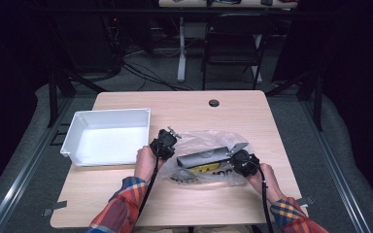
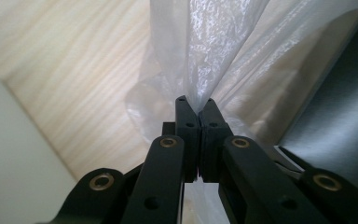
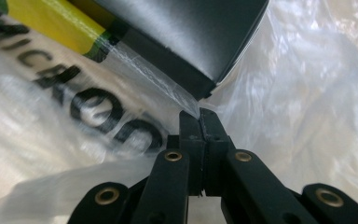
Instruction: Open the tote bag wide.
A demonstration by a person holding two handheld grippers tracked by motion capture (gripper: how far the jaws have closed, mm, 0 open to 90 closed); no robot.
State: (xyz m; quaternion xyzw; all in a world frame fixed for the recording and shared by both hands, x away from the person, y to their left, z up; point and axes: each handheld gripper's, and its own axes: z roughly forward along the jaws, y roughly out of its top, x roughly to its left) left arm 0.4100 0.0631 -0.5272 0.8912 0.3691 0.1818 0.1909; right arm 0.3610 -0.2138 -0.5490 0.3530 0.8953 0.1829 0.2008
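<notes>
A clear plastic bag [image 1: 209, 145] lies on the wooden table [image 1: 184, 109] with a dark grey box [image 1: 205, 157] inside it. My left gripper [image 1: 171, 141] holds the bag's left edge; in the left gripper view its jaws are shut on a pinch of the thin plastic [image 2: 200, 70], with the box [image 2: 340, 121] at the right. My right gripper [image 1: 233, 158] holds the bag's right side. In the right gripper view its jaws are shut on a fold of the bag [image 3: 186, 100] just below the box's corner [image 3: 196, 37]. Black lettering and a yellow stripe [image 3: 51, 21] show on the bag.
A white rectangular tray [image 1: 108, 136] stands on the table's left half, close to my left hand. A round cable hole [image 1: 214, 103] sits near the far edge. Beyond the table are a folding chair [image 1: 233, 43] and dark floor.
</notes>
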